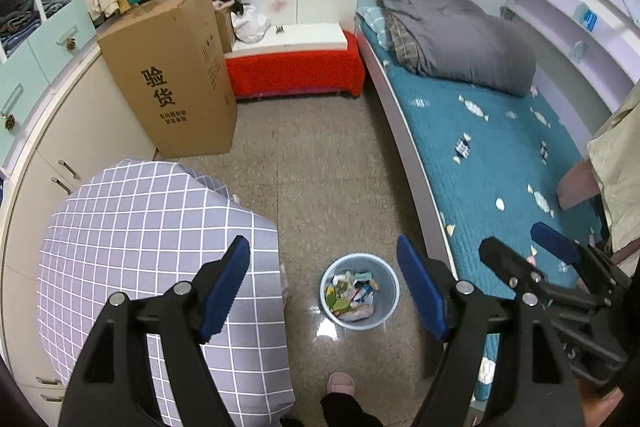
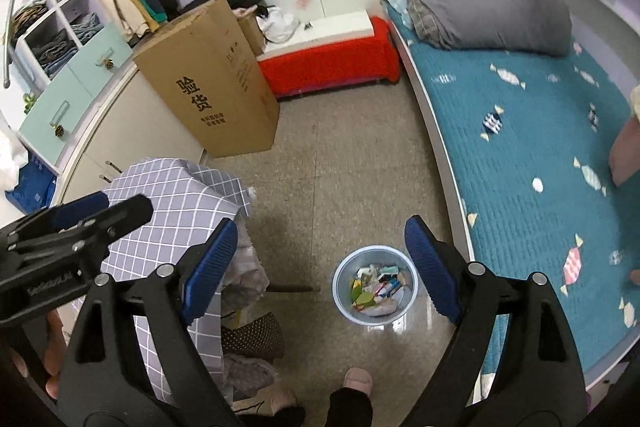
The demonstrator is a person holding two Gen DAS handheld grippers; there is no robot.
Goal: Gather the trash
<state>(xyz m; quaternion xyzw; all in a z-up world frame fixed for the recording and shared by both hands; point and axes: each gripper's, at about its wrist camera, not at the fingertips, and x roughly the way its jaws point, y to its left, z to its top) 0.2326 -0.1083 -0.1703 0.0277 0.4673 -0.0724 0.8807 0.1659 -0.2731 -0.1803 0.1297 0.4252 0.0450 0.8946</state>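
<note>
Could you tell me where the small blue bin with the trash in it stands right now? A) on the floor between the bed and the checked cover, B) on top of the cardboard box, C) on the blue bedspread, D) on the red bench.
A: the blue bin stands on the floor, with the bed on one side and the checked cover on the other.

Glossy plastic bin (image 1: 359, 291), matt cardboard box (image 1: 172, 75), quilted cloth bedspread (image 1: 500, 163)

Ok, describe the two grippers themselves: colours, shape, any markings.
Both match: the left gripper and right gripper have black angular linkage arms with silver pivot pins and flat blue ribbed pads. Faint white lettering marks the left gripper's body in the right wrist view, unreadable.
</note>
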